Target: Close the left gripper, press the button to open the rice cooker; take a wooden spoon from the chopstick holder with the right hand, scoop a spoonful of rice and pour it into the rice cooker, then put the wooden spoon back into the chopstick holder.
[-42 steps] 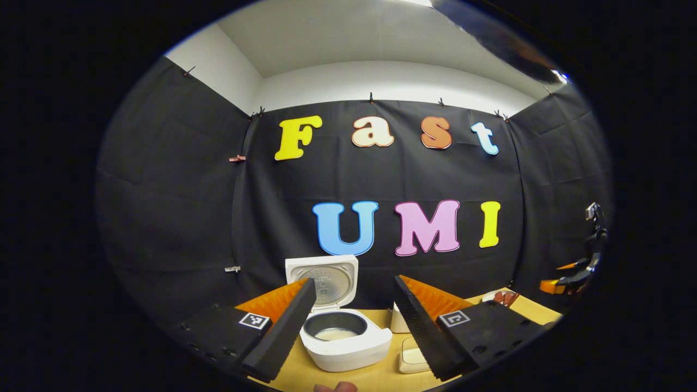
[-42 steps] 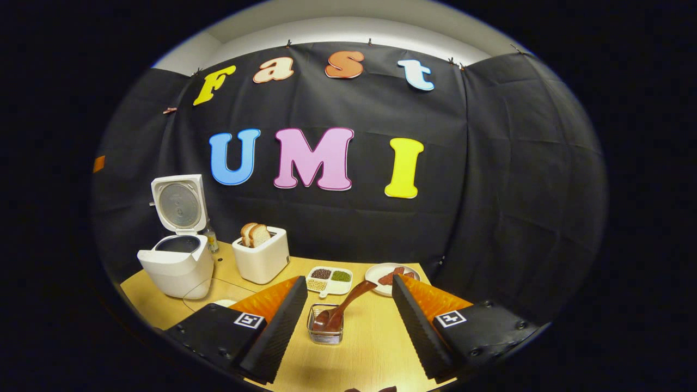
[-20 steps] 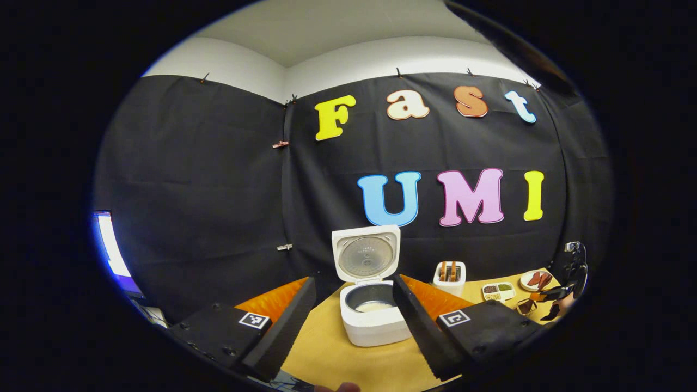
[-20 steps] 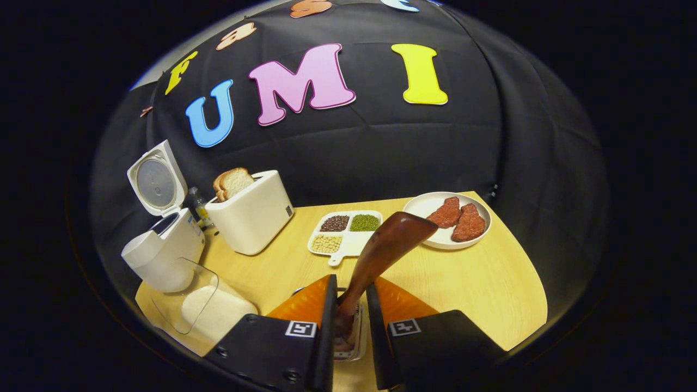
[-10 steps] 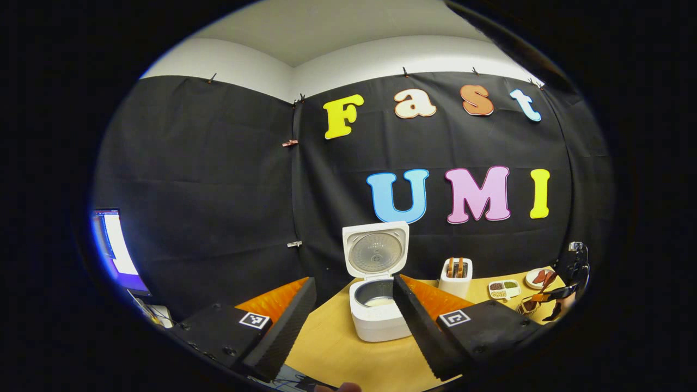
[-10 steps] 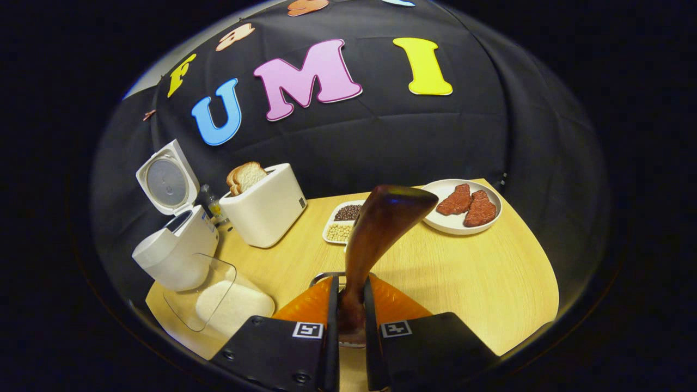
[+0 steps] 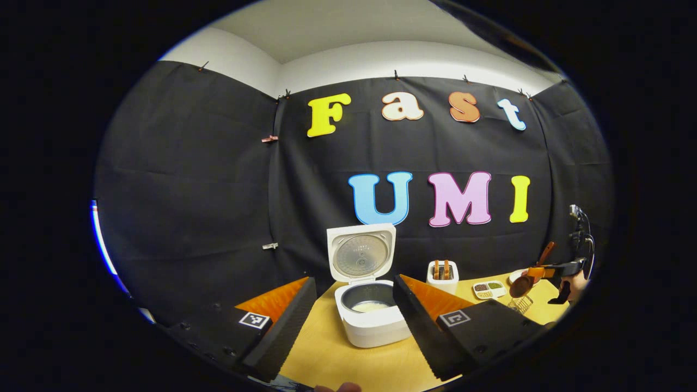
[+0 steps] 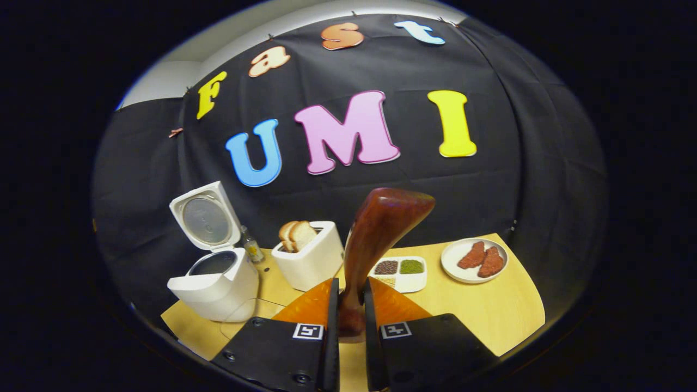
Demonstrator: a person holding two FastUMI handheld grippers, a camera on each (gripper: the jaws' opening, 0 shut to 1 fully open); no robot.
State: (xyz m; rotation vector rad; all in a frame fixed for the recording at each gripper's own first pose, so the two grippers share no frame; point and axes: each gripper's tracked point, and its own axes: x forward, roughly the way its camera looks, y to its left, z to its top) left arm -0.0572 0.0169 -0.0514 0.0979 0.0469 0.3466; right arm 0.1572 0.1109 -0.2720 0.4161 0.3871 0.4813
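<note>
Right gripper (image 8: 348, 305) clamping wooden spoon (image 8: 375, 239), both fingers pressing on its handle.
Holding spoon lifted above chopstick holder (image 7: 520, 304) on counter (image 8: 490, 316); left gripper (image 7: 354, 326) hanging with fingers spread, gripping nothing; rice cooker (image 7: 370, 310) standing on counter with lid raised, rice showing inside.

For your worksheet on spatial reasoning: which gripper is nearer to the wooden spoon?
Right. The right gripper is shut on the wooden spoon, lifted above the table. The left gripper hangs open before the rice cooker, far from it.
</note>
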